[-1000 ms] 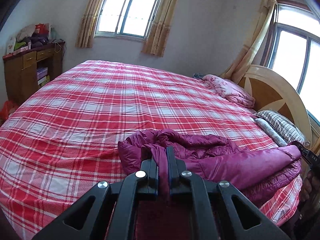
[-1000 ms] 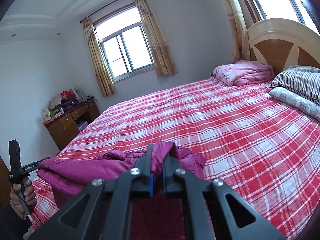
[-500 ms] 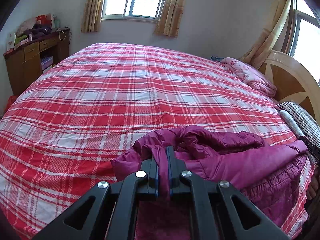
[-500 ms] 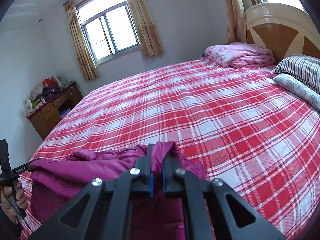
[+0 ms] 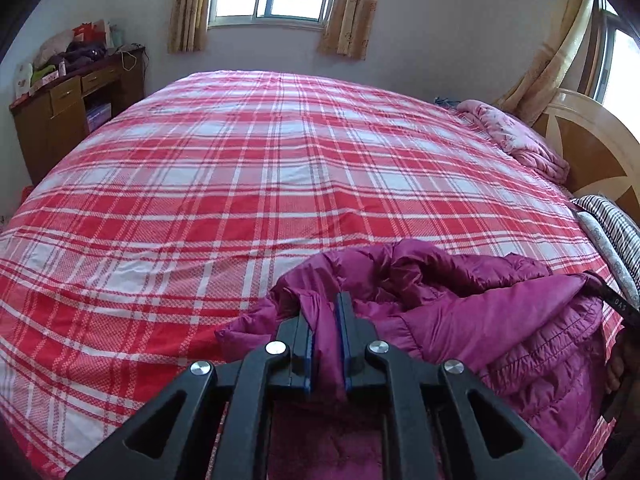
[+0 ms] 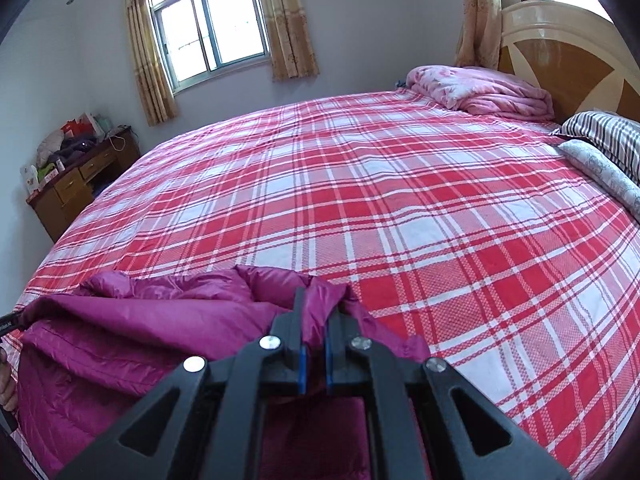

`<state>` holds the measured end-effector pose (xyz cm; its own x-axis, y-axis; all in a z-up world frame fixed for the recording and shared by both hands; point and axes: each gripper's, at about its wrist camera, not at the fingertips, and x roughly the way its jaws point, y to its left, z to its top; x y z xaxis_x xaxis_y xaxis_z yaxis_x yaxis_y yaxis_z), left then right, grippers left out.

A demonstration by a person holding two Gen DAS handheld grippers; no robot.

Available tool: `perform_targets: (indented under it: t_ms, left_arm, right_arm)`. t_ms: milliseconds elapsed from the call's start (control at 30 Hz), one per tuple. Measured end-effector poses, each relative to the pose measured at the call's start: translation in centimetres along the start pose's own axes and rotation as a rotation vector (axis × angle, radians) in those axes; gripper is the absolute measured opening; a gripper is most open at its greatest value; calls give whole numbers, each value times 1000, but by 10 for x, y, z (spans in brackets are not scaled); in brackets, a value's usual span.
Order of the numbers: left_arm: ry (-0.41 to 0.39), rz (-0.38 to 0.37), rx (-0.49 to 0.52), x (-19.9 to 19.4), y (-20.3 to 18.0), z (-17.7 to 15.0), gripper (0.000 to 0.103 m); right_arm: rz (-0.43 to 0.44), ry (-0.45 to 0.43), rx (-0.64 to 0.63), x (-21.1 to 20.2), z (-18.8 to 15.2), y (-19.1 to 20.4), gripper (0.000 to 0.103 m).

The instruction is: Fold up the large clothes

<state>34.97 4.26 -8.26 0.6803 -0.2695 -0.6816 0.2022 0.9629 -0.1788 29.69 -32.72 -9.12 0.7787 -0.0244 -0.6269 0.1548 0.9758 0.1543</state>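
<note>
Magenta quilted jacket (image 5: 500, 320) lying bunched at the lower edge of the plaid bed (image 5: 248, 184); being pinched tight by left gripper (image 5: 327, 334) and right gripper (image 6: 314, 326), lower centre of each frame.

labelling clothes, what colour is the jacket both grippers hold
Magenta purple, a quilted puffy jacket; shows best in the left wrist view.

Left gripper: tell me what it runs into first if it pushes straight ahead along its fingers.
The left gripper is shut on the magenta jacket, so bunched jacket fabric just past its tips comes first. Beyond that lies the red plaid bedspread; depth is hard to judge through the fisheye.
</note>
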Motion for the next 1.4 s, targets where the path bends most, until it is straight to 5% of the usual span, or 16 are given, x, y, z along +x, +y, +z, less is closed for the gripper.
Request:
perform_targets:
  t_ms: [233, 367, 433, 500, 567, 733, 800, 867, 967, 1100, 1267, 1400]
  left_arm:
    - [-78, 9, -84, -27, 9, 8, 23]
    - [-89, -53, -156, -30, 16, 10, 34]
    - [-143, -103, -223, -42, 22, 15, 58]
    - [-228, -71, -253, -59, 22, 19, 75]
    - [-310, -26, -218, -76, 12, 22, 76]
    - [-394, 76, -38, -91, -35, 11, 83]
    - [-402, 98, 41, -86, -57, 2, 90]
    - [-389, 126, 103, -72, -74, -4, 91]
    - [-332, 179, 168, -42, -94, -8, 91]
    - [-259, 285, 237, 4, -110, -7, 91]
    - [-133, 378, 201, 54, -101, -10, 91]
    - [-30, 339, 89, 82, -75, -12, 91]
  right_arm:
    - [-2, 19, -2, 10, 1, 2, 8]
    - [-8, 27, -16, 11, 0, 2, 8]
    - [-6, 35, -17, 12, 1, 1, 8]
    - [0, 39, -21, 13, 3, 2, 8]
    - [9, 42, -10, 14, 5, 1, 10]
    - [-1, 21, 67, 14, 16, -5, 39]
    - [-48, -39, 67, 1, 17, 1, 89]
    - [-47, -121, 45, -16, 17, 13, 97]
    - [-7, -121, -23, -24, 15, 39, 97]
    - [67, -46, -177, -8, 0, 89, 82]
    - [20, 15, -232, 29, -20, 108, 79]
    - [15, 64, -160, 52, -19, 91, 79]
